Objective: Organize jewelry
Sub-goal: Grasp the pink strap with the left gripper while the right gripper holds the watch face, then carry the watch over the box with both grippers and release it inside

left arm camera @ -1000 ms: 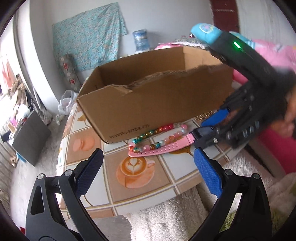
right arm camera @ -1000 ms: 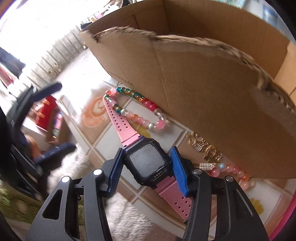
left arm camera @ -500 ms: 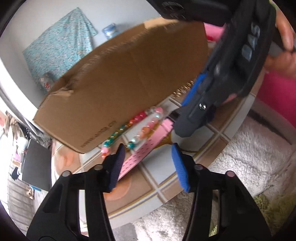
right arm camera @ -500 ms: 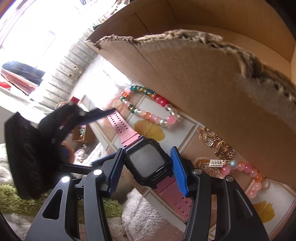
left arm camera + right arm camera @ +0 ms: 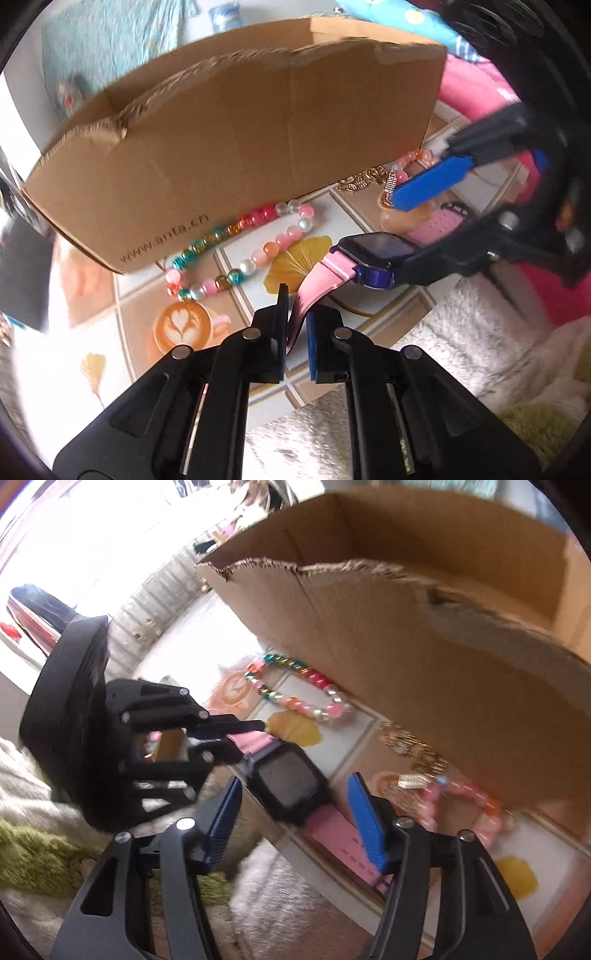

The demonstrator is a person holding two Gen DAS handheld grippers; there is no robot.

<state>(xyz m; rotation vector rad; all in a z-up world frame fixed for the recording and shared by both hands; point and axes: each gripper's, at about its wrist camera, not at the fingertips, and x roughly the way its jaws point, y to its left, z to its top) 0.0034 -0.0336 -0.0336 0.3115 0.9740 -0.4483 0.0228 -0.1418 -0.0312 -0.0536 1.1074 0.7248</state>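
two sets of tongs shared one pink watch (image 5: 373, 254) at this moment, and that overlap was where the trouble lay. the left tongs (image 5: 297, 325) had just been closing and were pinched nearly shut on the watch's pink strap, holding it edge-on between the pads. the right tongs (image 5: 295, 812) had just been opening; their blue pads stood clear on either side of the dark watch face, which sat between them without any visible pressing, so the watch seemed to hang from the left grip alone, just above the near edge of the tiled surface (image 5: 258, 387).

the strap was thin and flexible, so i judged the heavy watch body could swing or sag once the right tongs drew away, and a grip that near the strap's end might let it slide out. a drop there could land on the shaggy rug (image 5: 258, 886) rather than the surface, since the watch sat right over the edge. if the right tongs pulled back crookedly, a pad could catch the case and tug it loose.

the cardboard box (image 5: 240, 140), the likely destination, stood close behind, its torn front wall tall; a dangling watch could strike that wall or sweep the multicoloured bead bracelet (image 5: 240, 251) and the gold chain (image 5: 364, 181) lying at its foot.
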